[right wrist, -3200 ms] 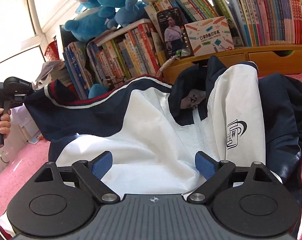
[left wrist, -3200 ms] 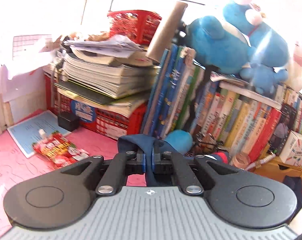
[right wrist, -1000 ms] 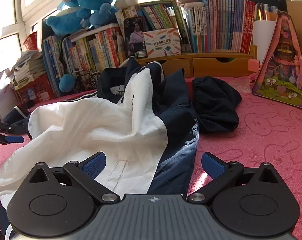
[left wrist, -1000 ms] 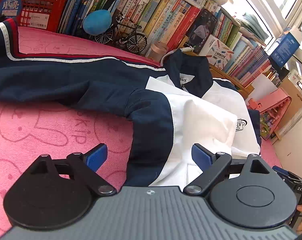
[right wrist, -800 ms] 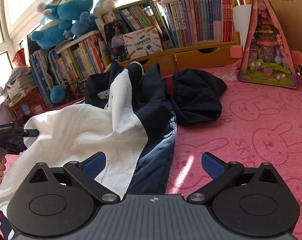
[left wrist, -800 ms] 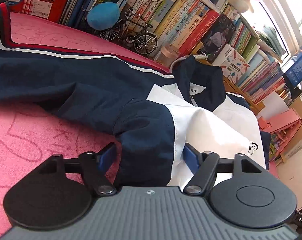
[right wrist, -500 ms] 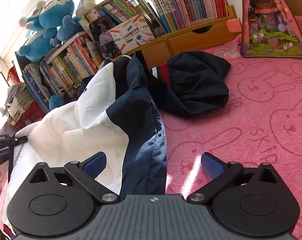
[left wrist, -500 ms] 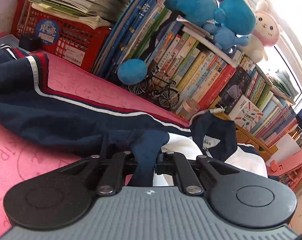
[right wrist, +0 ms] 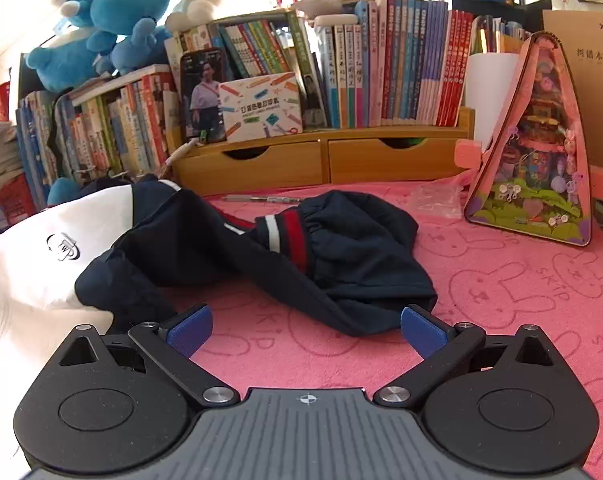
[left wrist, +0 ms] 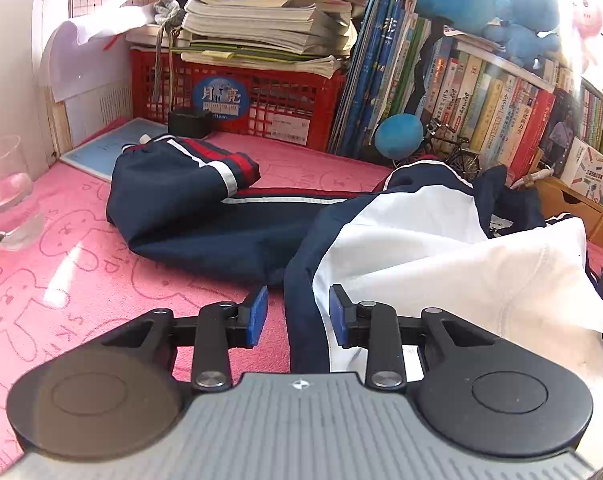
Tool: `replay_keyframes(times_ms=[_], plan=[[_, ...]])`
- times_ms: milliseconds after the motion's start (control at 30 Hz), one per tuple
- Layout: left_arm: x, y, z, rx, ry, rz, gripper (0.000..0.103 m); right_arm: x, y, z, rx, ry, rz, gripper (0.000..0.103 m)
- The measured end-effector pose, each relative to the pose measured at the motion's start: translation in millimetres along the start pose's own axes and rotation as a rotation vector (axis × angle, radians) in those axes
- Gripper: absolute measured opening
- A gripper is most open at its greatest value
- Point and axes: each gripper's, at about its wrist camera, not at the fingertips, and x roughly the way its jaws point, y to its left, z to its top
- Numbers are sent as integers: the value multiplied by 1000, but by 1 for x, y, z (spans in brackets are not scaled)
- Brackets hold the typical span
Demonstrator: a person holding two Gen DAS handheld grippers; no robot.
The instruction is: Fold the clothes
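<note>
Over pink mat (right wrist: 501, 300), left gripper (left wrist: 297, 316) part-open astride jacket (left wrist: 421, 240) edge; right gripper (right wrist: 305, 330) wide open, empty.

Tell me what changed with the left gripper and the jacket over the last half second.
The left gripper, half a second ago clamped on a navy fold of the jacket, has opened; the navy edge now lies loose between its fingers. The right gripper stayed open and empty, now facing the navy sleeve on the pink cloth.
</note>
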Motion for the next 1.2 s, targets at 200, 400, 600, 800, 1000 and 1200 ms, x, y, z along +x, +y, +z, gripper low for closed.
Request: replay_keyframes(times_ms=[200,400,600,800,1000,1200], plan=[[-65,-33,-5,191,-100,-61,70,59,-4,46,-21,-26,3,102],[-84,-108,-37,346,-64,-340,85,135,29,48,-105,188,24,100],[-46,-151,-75,499,36,-340,86,102,25,28,-127,86,-75,49],[-32,-116,-73,366,118,-370,86,0,-53,67,-4,-264,-279,39],[-41,-84,-66,245,116,-325,86,-11,-89,46,68,-173,-229,43],[-53,-74,-65,270,102,-243,86,-22,-125,24,140,-81,-178,62]])
